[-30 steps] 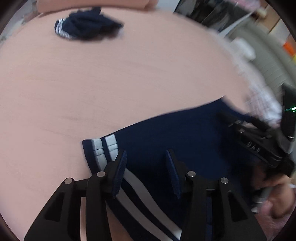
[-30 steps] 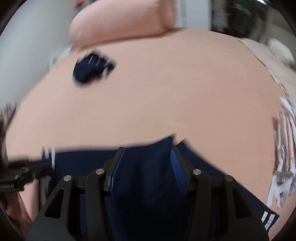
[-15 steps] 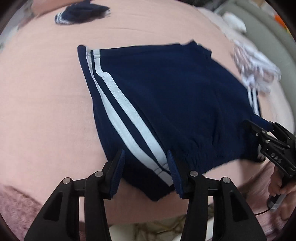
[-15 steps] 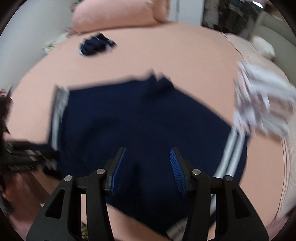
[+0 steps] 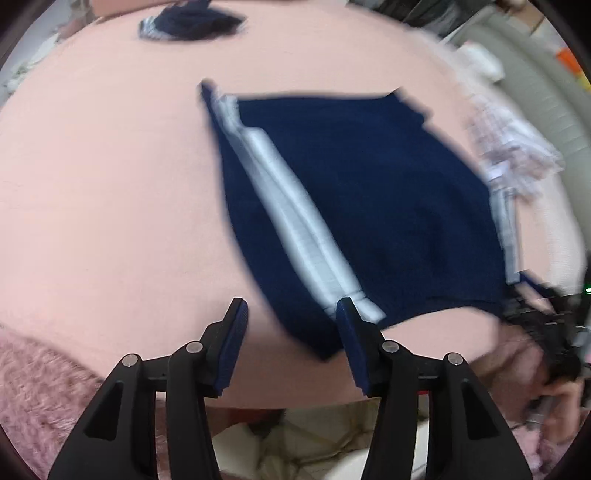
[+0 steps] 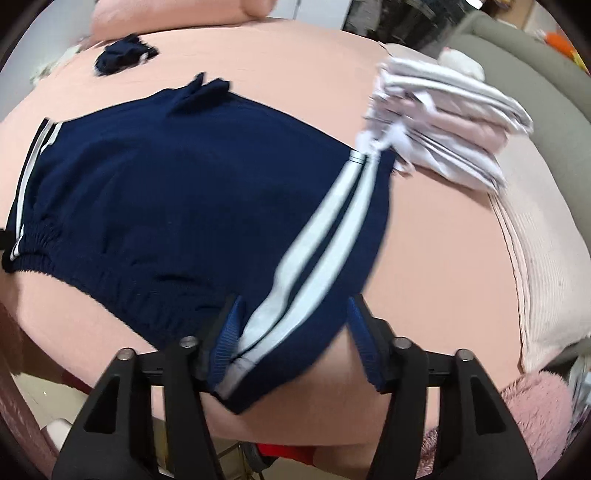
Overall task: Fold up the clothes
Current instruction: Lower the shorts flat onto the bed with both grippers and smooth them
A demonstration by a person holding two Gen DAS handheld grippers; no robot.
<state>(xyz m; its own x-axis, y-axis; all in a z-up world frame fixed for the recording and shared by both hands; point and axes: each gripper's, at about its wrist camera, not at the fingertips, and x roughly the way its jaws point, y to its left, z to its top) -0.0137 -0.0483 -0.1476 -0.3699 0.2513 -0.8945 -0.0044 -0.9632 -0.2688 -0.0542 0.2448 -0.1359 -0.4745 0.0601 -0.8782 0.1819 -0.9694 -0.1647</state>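
Observation:
Navy shorts (image 5: 369, 192) with white side stripes lie spread flat on the pink bed (image 5: 110, 184), waistband toward the near edge. My left gripper (image 5: 291, 314) is open just above the bed; the waistband's left striped corner reaches its right finger. In the right wrist view the shorts (image 6: 184, 184) fill the middle. My right gripper (image 6: 295, 314) is open, and the right striped waistband corner lies between its fingers. The right gripper (image 5: 546, 332), held by a hand, also shows blurred at the far right of the left wrist view.
A stack of folded light clothes (image 6: 443, 122) sits right of the shorts. A crumpled navy garment (image 6: 122, 55) lies far back near a pink pillow (image 6: 166, 14). A grey sofa (image 6: 535, 74) stands beyond the bed. A fuzzy pink blanket (image 5: 37, 387) hangs at the bed's near edge.
Both grippers drew back from the far side of the shorts to the waistband, and the shorts now lie flat. The left gripper slid leftward and the right went to the right corner.

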